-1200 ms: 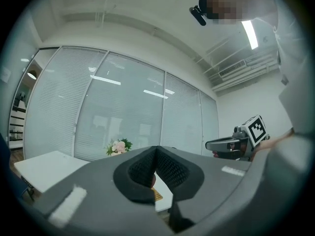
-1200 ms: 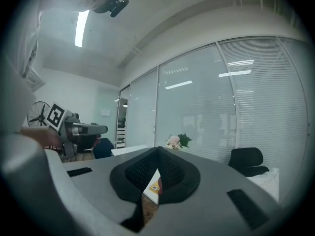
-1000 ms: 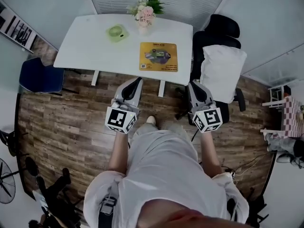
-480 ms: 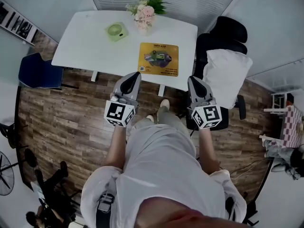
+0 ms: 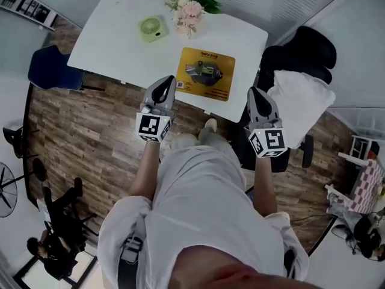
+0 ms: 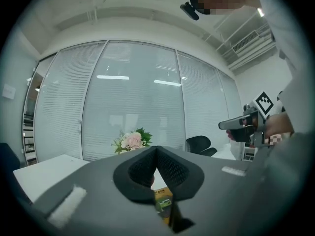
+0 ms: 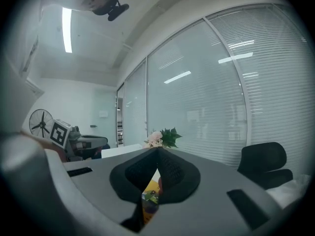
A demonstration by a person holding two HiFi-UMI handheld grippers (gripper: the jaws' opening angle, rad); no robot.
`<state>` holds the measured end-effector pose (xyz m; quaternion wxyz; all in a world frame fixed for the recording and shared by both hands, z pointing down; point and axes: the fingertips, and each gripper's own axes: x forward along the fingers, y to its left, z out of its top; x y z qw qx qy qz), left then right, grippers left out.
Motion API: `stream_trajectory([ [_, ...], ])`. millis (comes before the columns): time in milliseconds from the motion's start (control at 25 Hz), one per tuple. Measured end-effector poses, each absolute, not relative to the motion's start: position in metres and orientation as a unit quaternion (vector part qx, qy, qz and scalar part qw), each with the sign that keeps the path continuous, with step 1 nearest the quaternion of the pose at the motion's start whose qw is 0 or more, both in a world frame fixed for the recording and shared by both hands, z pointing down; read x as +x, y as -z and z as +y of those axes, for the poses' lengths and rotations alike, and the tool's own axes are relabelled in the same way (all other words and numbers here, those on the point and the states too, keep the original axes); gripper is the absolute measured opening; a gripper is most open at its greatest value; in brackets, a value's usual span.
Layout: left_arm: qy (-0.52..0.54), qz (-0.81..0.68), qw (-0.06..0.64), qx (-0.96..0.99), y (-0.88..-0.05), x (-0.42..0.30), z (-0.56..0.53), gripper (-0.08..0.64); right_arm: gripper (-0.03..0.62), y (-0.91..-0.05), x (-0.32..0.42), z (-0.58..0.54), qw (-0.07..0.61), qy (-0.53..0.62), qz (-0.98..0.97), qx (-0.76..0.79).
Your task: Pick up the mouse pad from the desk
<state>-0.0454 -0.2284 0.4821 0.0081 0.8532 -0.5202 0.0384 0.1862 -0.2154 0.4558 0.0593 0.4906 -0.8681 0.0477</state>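
The yellow mouse pad (image 5: 206, 74) lies flat on the white desk (image 5: 114, 47), near its front edge. My left gripper (image 5: 168, 81) hovers just short of that edge, left of the pad, its jaws shut with nothing between them. My right gripper (image 5: 255, 93) hangs off the desk's right corner, also shut and empty. In the left gripper view the gripper (image 6: 156, 149) points level and a sliver of the pad (image 6: 163, 198) shows below the joined pads. The right gripper (image 7: 158, 151) view shows the pad (image 7: 149, 195) the same way.
A green desk fan (image 5: 152, 27) and a flower bouquet (image 5: 195, 5) stand at the back of the desk. A black office chair (image 5: 304, 44) with a white cushion (image 5: 299, 101) is right of the desk. A blue chair (image 5: 51, 72) is on the left.
Both grippers have moved forward toward the desk's front edge as the person stepped closer. The jaws stayed shut. The mouse pad has not moved.
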Motion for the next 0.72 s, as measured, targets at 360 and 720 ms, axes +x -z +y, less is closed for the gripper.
stream_trajectory([
  [360,-0.088,-0.55,0.039,0.829,-0.56,-0.044,-0.3,0.014,0.003,-0.461,0.198,-0.262,0.066,-0.057,-0.878,0.471],
  [720,-0.23,-0.527,0.128,0.808,-0.691,-0.049,-0.36,0.152,0.003,-0.452,0.188,-0.285,0.078,-0.058,-0.874,0.477],
])
